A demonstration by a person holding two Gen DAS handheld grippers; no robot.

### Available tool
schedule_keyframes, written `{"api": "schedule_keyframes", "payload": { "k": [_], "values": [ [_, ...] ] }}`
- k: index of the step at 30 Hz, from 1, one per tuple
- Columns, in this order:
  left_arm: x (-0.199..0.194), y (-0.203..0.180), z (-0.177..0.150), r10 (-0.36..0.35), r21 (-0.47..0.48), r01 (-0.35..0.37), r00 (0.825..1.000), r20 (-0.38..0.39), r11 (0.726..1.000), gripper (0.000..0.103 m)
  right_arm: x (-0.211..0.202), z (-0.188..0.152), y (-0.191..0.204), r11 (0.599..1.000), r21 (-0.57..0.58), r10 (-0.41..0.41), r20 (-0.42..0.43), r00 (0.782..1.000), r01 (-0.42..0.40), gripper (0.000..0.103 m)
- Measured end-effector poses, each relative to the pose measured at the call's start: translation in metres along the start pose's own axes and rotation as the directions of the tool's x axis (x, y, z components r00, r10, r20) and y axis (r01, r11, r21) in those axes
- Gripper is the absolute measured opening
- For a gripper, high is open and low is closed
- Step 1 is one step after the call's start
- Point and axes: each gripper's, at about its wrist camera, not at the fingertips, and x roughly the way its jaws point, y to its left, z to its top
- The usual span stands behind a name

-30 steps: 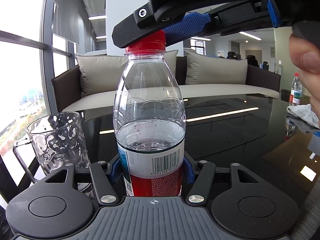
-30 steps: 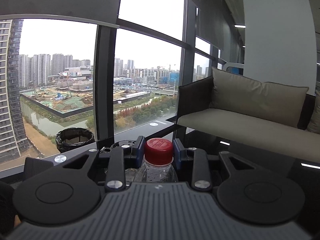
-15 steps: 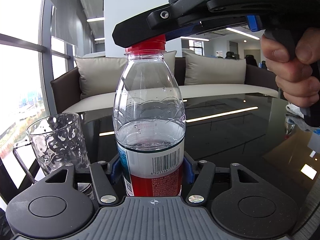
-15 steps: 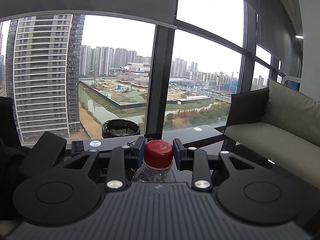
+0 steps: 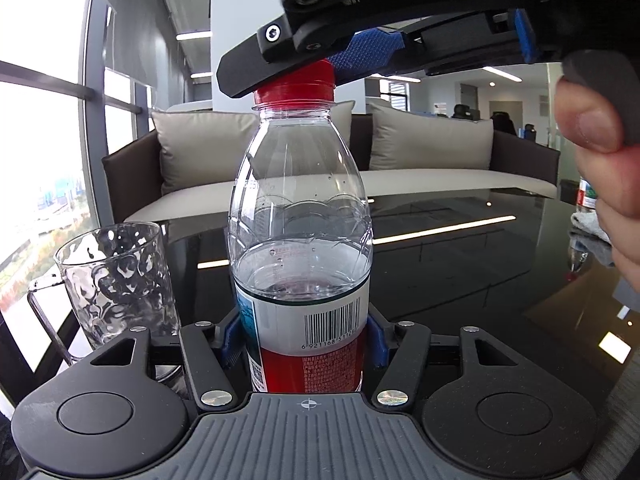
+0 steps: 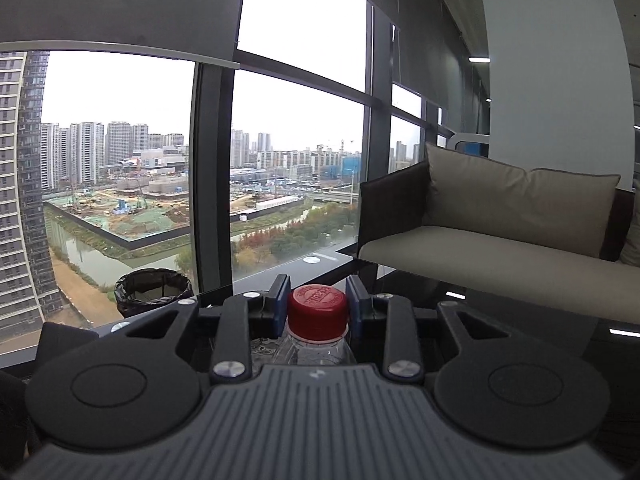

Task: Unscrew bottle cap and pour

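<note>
A clear plastic water bottle (image 5: 300, 216) with a red and white label stands upright on the dark glossy table (image 5: 460, 272), about half full. My left gripper (image 5: 302, 340) is shut on its lower body at the label. Its red cap (image 5: 296, 86) sits on the neck, and my right gripper (image 5: 320, 60) reaches in from the upper right, shut on it. In the right wrist view the red cap (image 6: 317, 312) sits between the blue pads (image 6: 282, 304) of my right gripper (image 6: 318, 306). An empty dimpled glass mug (image 5: 116, 280) stands left of the bottle.
A grey cloth (image 5: 592, 236) and a second bottle (image 5: 586, 196) lie at the table's right edge. A beige sofa (image 5: 400, 160) stands behind the table. Windows run along the left, with a black bin (image 6: 154, 292) on the floor beside them.
My right gripper has swung back around the cap, its view turning from the window towards the sofa. The bottle and my left gripper have stayed put.
</note>
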Motion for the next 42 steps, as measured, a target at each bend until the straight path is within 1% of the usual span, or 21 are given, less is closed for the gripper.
{"api": "schedule_keyframes", "payload": {
  "k": [5, 9, 12, 14, 16, 17, 18, 19, 23, 28, 30, 34, 38, 40, 42],
  "values": [
    [0.001, 0.003, -0.001, -0.017, 0.014, 0.017, 1.000, 0.008, 1.000, 0.054, 0.004, 0.002, -0.014, 0.990, -0.069, 0.125, -0.010, 0.992, -0.126, 0.031],
    [0.002, 0.008, -0.003, -0.044, 0.032, 0.043, 0.999, 0.017, 0.999, 0.054, 0.003, 0.001, -0.024, 0.961, -0.136, 0.241, -0.002, 0.970, -0.239, 0.031],
    [0.003, 0.008, -0.004, -0.052, 0.042, 0.051, 0.998, 0.022, 0.998, 0.054, 0.004, 0.002, -0.040, 0.923, -0.179, 0.346, -0.008, 0.938, -0.342, 0.031],
    [0.004, 0.006, -0.004, -0.049, 0.055, 0.047, 0.998, 0.027, 0.997, 0.054, 0.005, 0.006, -0.054, 0.892, -0.179, 0.418, -0.022, 0.908, -0.415, 0.032],
    [0.006, 0.004, -0.004, -0.042, 0.058, 0.040, 0.999, 0.028, 0.998, 0.055, 0.008, 0.010, -0.062, 0.884, -0.143, 0.444, -0.038, 0.895, -0.444, 0.032],
    [0.007, 0.004, -0.004, -0.040, 0.057, 0.038, 0.999, 0.028, 0.998, 0.055, 0.009, 0.013, -0.064, 0.886, -0.114, 0.447, -0.049, 0.893, -0.450, 0.032],
    [0.007, 0.003, -0.004, -0.038, 0.057, 0.036, 0.999, 0.028, 0.998, 0.055, 0.009, 0.015, -0.063, 0.896, -0.094, 0.431, -0.054, 0.901, -0.435, 0.033],
    [0.008, 0.003, -0.004, -0.038, 0.052, 0.036, 0.999, 0.027, 0.998, 0.055, 0.006, 0.016, -0.060, 0.909, -0.083, 0.406, -0.053, 0.912, -0.409, 0.037],
    [0.008, 0.003, -0.006, -0.038, 0.036, 0.037, 0.999, 0.023, 0.999, 0.055, -0.009, 0.016, -0.041, 0.949, -0.050, 0.311, -0.018, 0.950, -0.312, 0.039],
    [0.008, 0.003, -0.005, -0.035, 0.026, 0.035, 0.999, 0.019, 0.999, 0.055, -0.016, 0.010, -0.026, 0.984, 0.001, 0.179, -0.007, 0.984, -0.179, 0.040],
    [0.007, 0.001, -0.005, -0.031, 0.025, 0.031, 0.999, 0.019, 0.999, 0.055, -0.017, 0.008, -0.023, 0.990, 0.039, 0.138, -0.010, 0.990, -0.137, 0.040],
    [0.006, 0.000, -0.004, -0.032, 0.026, 0.031, 0.999, 0.021, 0.999, 0.055, -0.019, 0.003, -0.014, 0.995, 0.047, 0.092, 0.012, 0.996, -0.092, 0.039],
    [0.005, -0.001, -0.005, -0.038, 0.028, 0.038, 0.999, 0.023, 0.999, 0.055, -0.016, 0.000, -0.010, 0.996, 0.063, 0.069, 0.001, 0.998, -0.069, 0.038],
    [0.005, 0.000, -0.005, -0.041, 0.027, 0.040, 0.999, 0.024, 0.999, 0.055, -0.014, -0.001, -0.008, 0.996, 0.060, 0.065, -0.001, 0.998, -0.065, 0.033],
    [0.004, 0.002, -0.005, -0.043, 0.026, 0.042, 0.999, 0.022, 0.999, 0.055, -0.013, -0.002, -0.006, 0.997, 0.050, 0.064, 0.001, 0.998, -0.064, 0.033]
  ]
}}
